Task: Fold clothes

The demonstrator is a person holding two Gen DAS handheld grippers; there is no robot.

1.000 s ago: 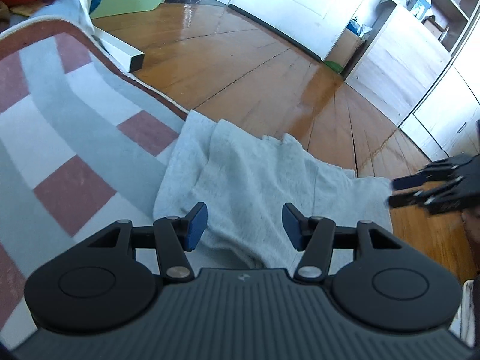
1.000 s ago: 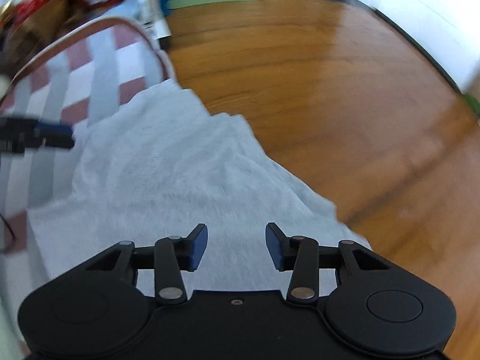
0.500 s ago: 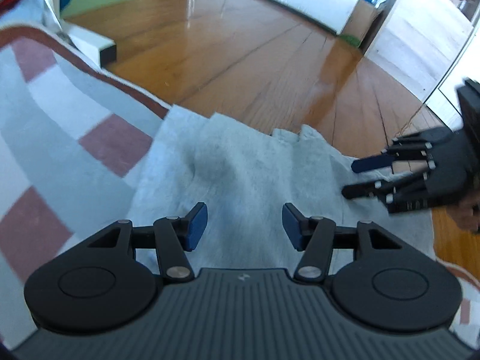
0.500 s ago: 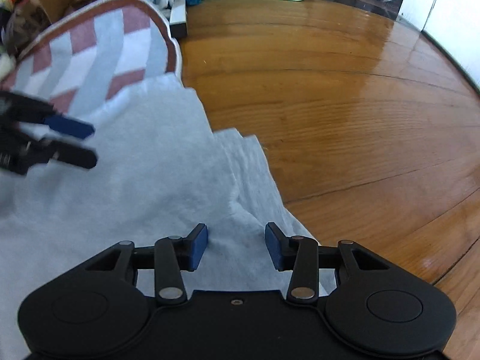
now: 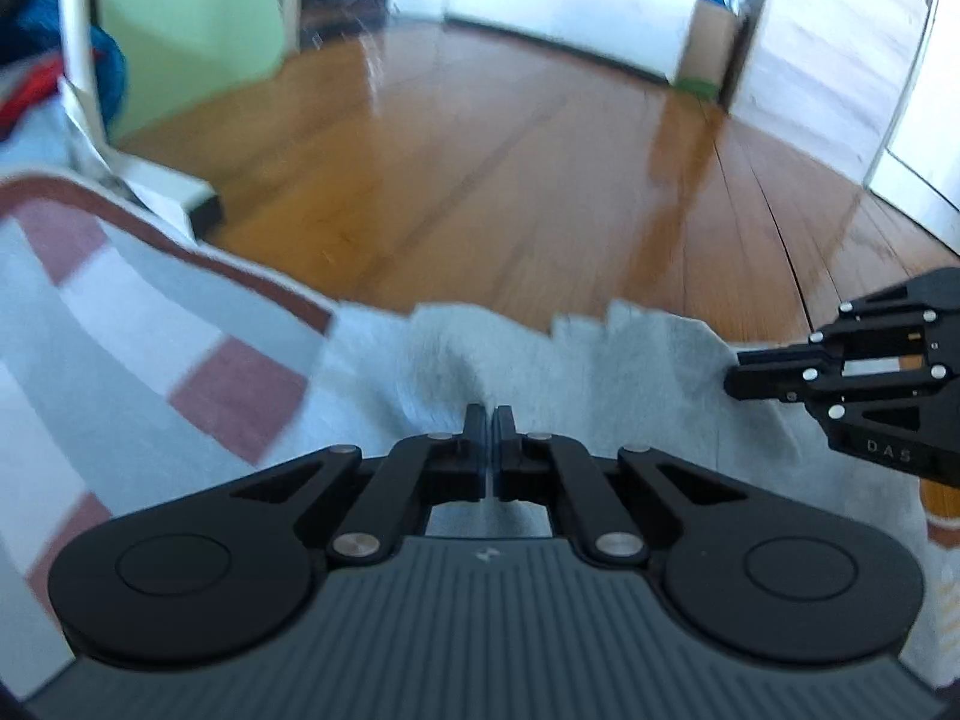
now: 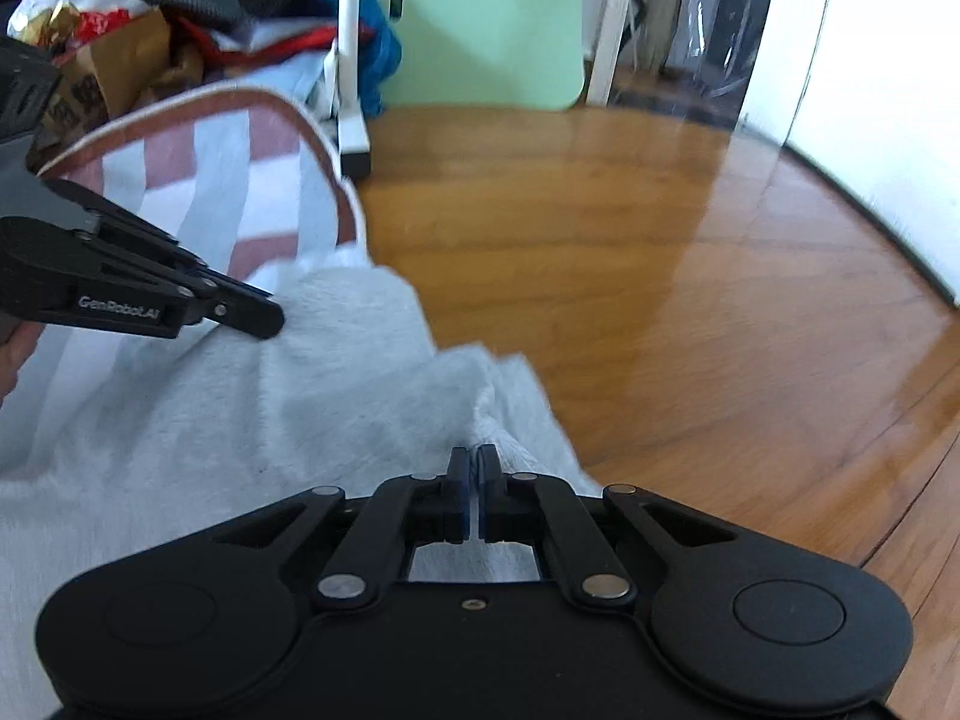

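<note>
The pale grey fleecy garment (image 5: 600,360) lies partly on a striped rug (image 5: 120,312) and partly on the wooden floor (image 5: 510,180), its far edge hanging over the rug's brown border onto the boards. In the left wrist view its long axis runs across the picture, from the rug at the left toward the bare floor at the right; the far edge is uneven, with a notch near its middle. What kind of garment it is cannot be told. The left hand-held gripper (image 5: 488,420) has just been closing, and its jaws now stand pressed together on a raised fold of the cloth near the garment's left part. The right hand-held gripper (image 6: 472,459) has likewise just been closing and pinches a ridge of the cloth at the edge that lies nearest the bare floor. Each hand-held gripper shows in the other's view, tips down at the fabric: the right one (image 5: 744,381) at the garment's right end, the left one (image 6: 264,318) at the end by the rug. Beyond the rug stand a white frame leg (image 6: 351,90), a light green panel (image 6: 492,30), and a heap of mixed clothes and bags (image 6: 120,30). White doors and cupboards (image 5: 840,60) line the far side of the floor.
</note>
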